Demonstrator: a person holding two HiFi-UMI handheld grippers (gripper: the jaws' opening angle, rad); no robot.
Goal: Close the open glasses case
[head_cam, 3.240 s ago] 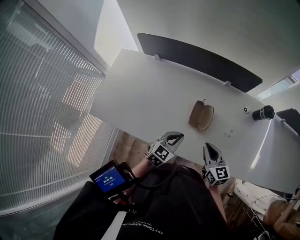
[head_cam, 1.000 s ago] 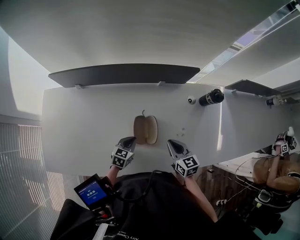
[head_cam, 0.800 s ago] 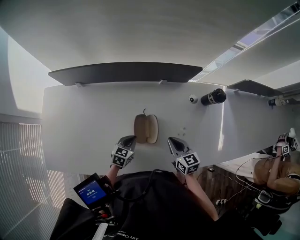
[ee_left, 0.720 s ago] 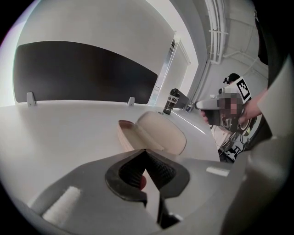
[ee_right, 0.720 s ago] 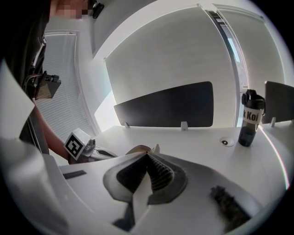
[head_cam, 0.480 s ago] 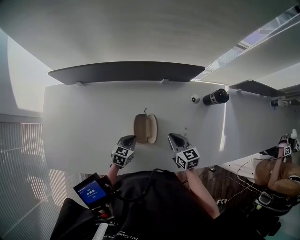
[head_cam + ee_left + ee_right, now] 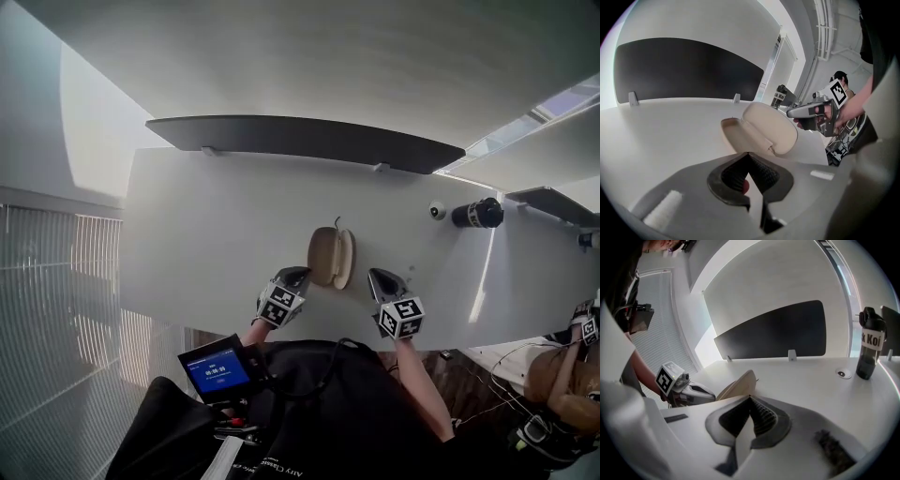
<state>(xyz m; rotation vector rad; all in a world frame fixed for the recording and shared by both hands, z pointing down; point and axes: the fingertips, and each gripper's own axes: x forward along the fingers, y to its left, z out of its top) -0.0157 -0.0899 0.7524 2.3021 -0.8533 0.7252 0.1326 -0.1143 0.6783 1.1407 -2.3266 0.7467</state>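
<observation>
Both grippers flank the open case; nothing gripped yet.

Your left gripper (image 7: 296, 275) and right gripper (image 7: 382, 277) have edged in a little on either side of the glasses case (image 7: 331, 256). The case has not shifted: it lies near the front edge of the white table (image 7: 216, 225), spread open, with its right half tilted up. Neither tool touches it. Each has its jaws pressed together at the tips, with nothing between them. My read: this is approach only, and closing hasn't begun. That raised half looks like the part to push over.

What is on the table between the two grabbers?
The open glasses case lies on the white table, its near end between the left gripper and the right gripper. The head view shows this best.
</observation>
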